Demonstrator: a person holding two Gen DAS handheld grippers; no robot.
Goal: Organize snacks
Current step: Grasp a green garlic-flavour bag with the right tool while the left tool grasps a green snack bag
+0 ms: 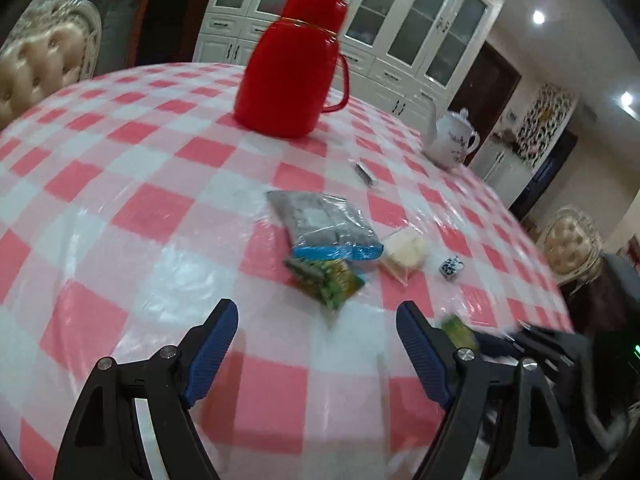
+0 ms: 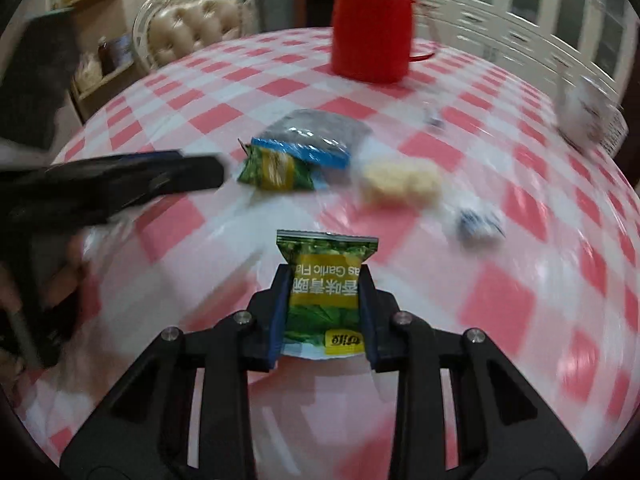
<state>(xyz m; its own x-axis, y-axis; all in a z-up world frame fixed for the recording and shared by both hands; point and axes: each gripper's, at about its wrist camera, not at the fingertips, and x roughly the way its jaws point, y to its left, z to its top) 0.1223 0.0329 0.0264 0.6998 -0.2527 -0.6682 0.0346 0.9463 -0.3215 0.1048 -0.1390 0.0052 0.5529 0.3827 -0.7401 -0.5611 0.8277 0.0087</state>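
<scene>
Between the blue pads of your right tool (image 2: pixel 325 312) sits a green and yellow snack packet (image 2: pixel 326 280), gripped by its lower half, top seam upward, lifted above the table (image 2: pixel 500 312). Your left tool (image 1: pixel 318 336) stands wide apart with nothing between its pads, hovering over the cloth; from the right wrist view it enters from the left edge, pointing toward the snack cluster.

Just ahead of the left tool lies a second green packet (image 1: pixel 326 278), touching the blue edge of a larger grey bag (image 1: pixel 324 224). Beside that bag rests a clear pouch of pale yellow pieces (image 1: pixel 404 256), and near it a small blue and white wrapped piece (image 1: pixel 451 268). A small dark wrapped item (image 1: pixel 367 176) lies apart, further back.

Surface: a table under a pink and white checked cloth with a glossy clear cover. A red thermos jug (image 1: pixel 290 68) with a handle stands toward the far side; a white teapot (image 1: pixel 450 140) stands nearer the right edge.

Room: white glass-fronted cabinets (image 1: pixel 400 20) along the far wall, tufted cream chairs (image 1: pixel 40 60) at the table, a dark door, ceiling spotlights. The right wrist view is motion-blurred at its margins.
</scene>
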